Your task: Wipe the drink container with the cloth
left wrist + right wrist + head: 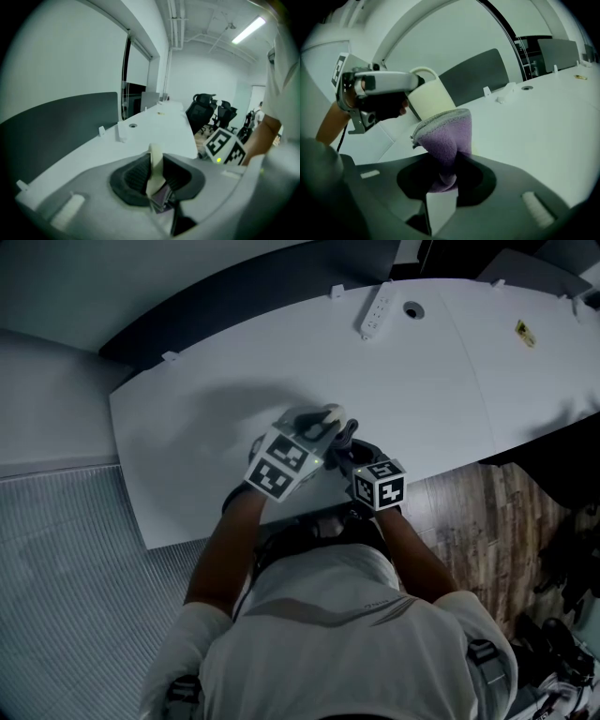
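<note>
Here, both grippers tilt downward.
The left gripper [154, 174] clamps the cup [429, 96]; the right gripper [447, 174] pinches the cloth [445, 136] just beside it.

Long white desk [234, 362], white pwr strip [376, 311] near back edge, round cable hole [412, 309] beside it

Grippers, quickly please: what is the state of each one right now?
Left gripper: closed on the cream mug.
Right gripper: closed on the purple cloth.
</note>
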{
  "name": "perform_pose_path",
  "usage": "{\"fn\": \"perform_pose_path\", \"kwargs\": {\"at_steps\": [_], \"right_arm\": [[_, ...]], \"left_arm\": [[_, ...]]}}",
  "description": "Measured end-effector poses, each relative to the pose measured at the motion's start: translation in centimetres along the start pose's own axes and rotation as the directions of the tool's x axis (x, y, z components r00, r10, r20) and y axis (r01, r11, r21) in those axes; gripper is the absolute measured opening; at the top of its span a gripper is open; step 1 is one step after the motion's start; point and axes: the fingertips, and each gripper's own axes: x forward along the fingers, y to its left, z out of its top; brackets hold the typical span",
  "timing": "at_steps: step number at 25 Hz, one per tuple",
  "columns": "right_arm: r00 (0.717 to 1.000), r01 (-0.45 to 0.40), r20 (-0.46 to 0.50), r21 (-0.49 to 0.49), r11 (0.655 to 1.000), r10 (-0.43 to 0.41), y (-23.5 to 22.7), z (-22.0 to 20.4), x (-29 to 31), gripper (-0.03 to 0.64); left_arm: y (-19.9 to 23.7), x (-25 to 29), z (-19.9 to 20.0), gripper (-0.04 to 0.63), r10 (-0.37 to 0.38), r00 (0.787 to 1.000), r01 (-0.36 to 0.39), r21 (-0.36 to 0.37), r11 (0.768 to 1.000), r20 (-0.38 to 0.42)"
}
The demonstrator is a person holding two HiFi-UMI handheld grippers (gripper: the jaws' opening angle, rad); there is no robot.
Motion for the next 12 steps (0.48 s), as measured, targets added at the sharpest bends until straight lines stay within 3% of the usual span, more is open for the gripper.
{"fn": "perform_pose_path", "kwargs": {"at_steps": [7,10,12], "right_arm": [[0.997,-0.017,-0.081,0.03,0.999,0.019,-1.9,-1.8,1.3,0.101],[0.999,-0.045,-0.025,0.065,0.997,0.047,-2.4,-0.1,-0.8,0.101],[0.994,-0.09,0.073,0.124,0.988,0.081,-2.8,2.2,-2.9,0.101]], "left_arm": [[0.2,0.0,-0.2,0.074,-0.008,1.0,0.008,-0.003,1.0,0.007],[0.1,0.0,-0.2,0.074,-0.008,1.0,0.008,-0.009,1.0,0.0],[0.2,0.0,-0.4,0.074,-0.008,1.0,0.008,-0.011,1.0,-0.004]]}}
